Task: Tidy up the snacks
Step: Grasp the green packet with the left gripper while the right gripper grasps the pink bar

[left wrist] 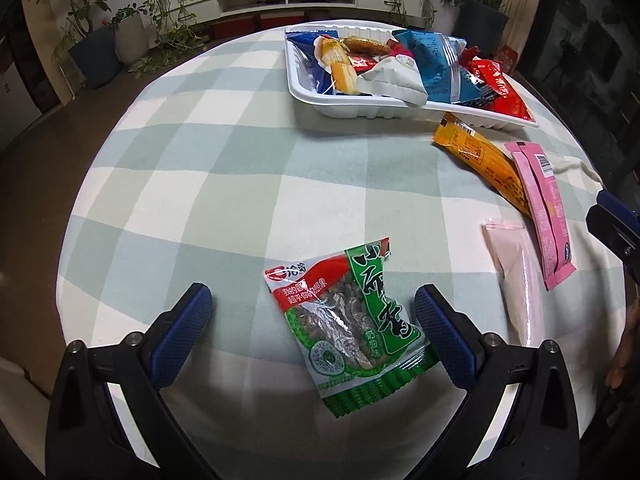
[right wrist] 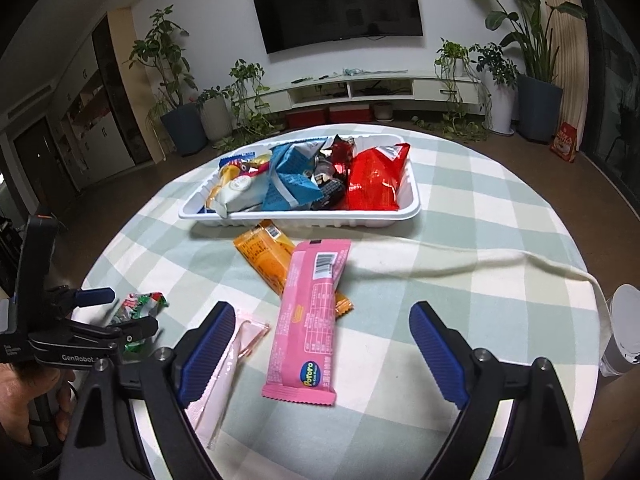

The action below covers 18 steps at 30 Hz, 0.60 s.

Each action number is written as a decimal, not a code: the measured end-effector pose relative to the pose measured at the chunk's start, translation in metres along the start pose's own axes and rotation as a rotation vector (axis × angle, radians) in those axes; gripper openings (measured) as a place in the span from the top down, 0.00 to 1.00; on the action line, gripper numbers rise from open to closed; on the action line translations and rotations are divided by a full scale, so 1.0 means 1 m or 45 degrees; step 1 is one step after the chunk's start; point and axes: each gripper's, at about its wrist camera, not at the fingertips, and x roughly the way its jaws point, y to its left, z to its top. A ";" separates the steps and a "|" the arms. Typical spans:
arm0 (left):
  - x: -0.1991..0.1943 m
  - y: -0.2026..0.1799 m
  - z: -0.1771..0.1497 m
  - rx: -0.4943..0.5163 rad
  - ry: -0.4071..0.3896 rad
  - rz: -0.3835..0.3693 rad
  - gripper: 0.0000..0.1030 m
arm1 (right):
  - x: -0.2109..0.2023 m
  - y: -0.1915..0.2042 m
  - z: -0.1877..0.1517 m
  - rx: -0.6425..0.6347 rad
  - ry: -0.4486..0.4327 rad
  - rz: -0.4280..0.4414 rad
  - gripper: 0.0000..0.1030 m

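Observation:
A green and red snack packet (left wrist: 352,328) lies flat on the checked tablecloth between the open fingers of my left gripper (left wrist: 312,328). It also shows in the right wrist view (right wrist: 138,312). A pink bar (right wrist: 310,322) lies between the open fingers of my right gripper (right wrist: 322,348), overlapping an orange bar (right wrist: 272,258). A pale pink sachet (right wrist: 228,360) lies by the right gripper's left finger (right wrist: 208,348). A white tray (right wrist: 360,216) at the back holds several snacks. In the left wrist view the tray (left wrist: 320,106), orange bar (left wrist: 480,160), pink bar (left wrist: 542,208) and sachet (left wrist: 516,280) lie to the right.
A fold in the tablecloth (right wrist: 480,264) runs rightward from the pink bar. A white object (right wrist: 624,328) stands at the table's right edge. The left gripper's body (right wrist: 60,336) shows at the left of the right wrist view. Plants and a TV stand lie beyond the round table.

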 end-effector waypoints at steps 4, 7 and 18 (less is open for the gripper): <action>0.004 0.003 -0.003 0.008 0.004 -0.021 0.10 | 0.003 0.001 0.000 -0.010 0.012 -0.004 0.15; 0.003 0.007 -0.002 0.012 -0.012 -0.024 0.23 | 0.005 0.001 0.000 -0.016 0.019 -0.010 0.17; -0.002 0.018 0.004 0.055 -0.024 -0.085 0.58 | 0.013 0.003 -0.003 -0.040 0.072 -0.015 0.28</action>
